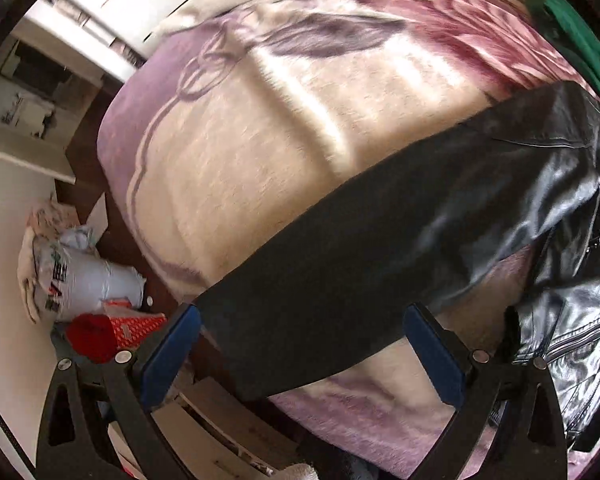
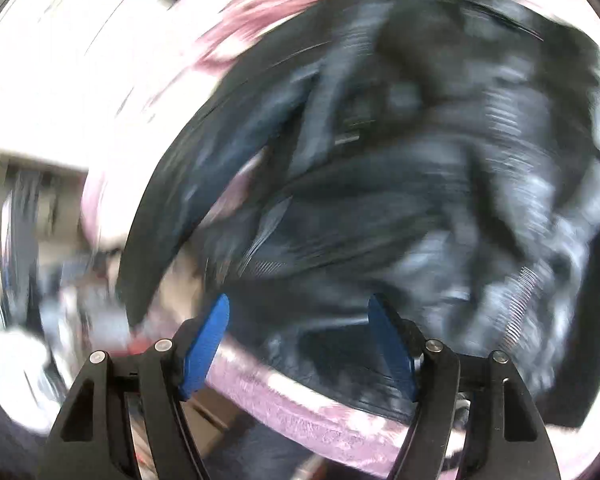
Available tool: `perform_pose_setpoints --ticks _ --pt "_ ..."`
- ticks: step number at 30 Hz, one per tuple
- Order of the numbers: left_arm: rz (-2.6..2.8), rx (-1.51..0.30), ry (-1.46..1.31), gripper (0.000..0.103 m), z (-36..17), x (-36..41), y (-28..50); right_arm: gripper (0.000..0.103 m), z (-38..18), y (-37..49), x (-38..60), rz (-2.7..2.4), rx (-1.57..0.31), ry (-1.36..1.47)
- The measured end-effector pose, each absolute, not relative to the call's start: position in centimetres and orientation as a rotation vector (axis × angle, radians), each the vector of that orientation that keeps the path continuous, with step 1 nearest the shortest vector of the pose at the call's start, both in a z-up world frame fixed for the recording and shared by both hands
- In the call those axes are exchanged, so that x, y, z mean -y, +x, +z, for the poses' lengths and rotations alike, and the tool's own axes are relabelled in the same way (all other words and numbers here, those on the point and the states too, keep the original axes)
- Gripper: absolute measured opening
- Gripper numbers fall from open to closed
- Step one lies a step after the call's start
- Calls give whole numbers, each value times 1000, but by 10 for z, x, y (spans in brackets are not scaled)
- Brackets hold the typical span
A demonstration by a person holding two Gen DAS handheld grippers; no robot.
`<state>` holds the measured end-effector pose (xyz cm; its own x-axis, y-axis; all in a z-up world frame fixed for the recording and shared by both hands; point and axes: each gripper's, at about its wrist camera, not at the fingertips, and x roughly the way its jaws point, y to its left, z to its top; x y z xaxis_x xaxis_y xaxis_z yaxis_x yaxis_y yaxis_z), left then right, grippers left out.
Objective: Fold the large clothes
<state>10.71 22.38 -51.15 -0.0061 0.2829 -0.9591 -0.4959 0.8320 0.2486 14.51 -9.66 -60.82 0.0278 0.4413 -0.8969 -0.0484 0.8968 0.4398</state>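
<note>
Left wrist view looks steeply down on a bed under a cream and lilac floral blanket (image 1: 260, 152); a black leather jacket (image 1: 572, 240) lies crumpled at about 3 o'clock, and its sleeve (image 1: 340, 272) stretches flat from there toward 7 o'clock, its cuff end lying between the blue pads of the left gripper (image 1: 300, 344); those jaws stand wide and the pads do not press on the cloth; a green garment (image 1: 568, 28) lies at 1 o'clock, and white bags (image 1: 84, 276) and a red box (image 1: 112, 332) sit on the floor at 8 o'clock. Right wrist view is heavily blurred; the right gripper (image 2: 298, 344) is spread wide with nothing pinched, above the jacket's body, which fills the frame from centre to 3 o'clock.
</note>
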Motion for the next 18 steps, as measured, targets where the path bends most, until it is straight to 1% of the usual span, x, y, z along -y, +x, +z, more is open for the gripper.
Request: perform_pose_setpoints --ticks 1,2,3,5,7,10,12,14,16,18 --pt "621 -1463 -196 103 -514 -231 101 73 -616 147 106 336 -1501 340" --pt "624 -1475 -207 103 -517 -236 96 64 -626 146 110 308 -1507 339" --pt "629 -1490 -225 103 -521 -243 89 57 -637 147 108 302 -1529 322" --pt "633 -1514 -286 103 -530 -256 79 53 -665 145 97 279 -1603 251" --pt "617 -1532 -421 103 -540 -269 70 53 -690 135 87 247 -1691 190" --pt "542 -1495 -805 103 -557 -289 52 54 -687 119 84 221 -1687 195" --pt "459 -1387 -1157 103 -573 -298 35 54 -686 107 92 207 -1696 305" --pt "380 -1229 -1498 103 -594 -299 21 54 -686 103 112 168 -1711 413" --pt "345 -1110 -1687 103 -614 -293 17 54 -691 88 130 103 -1726 521" --pt "376 -1059 -1770 101 -632 -288 19 54 -696 78 144 41 -1740 570"
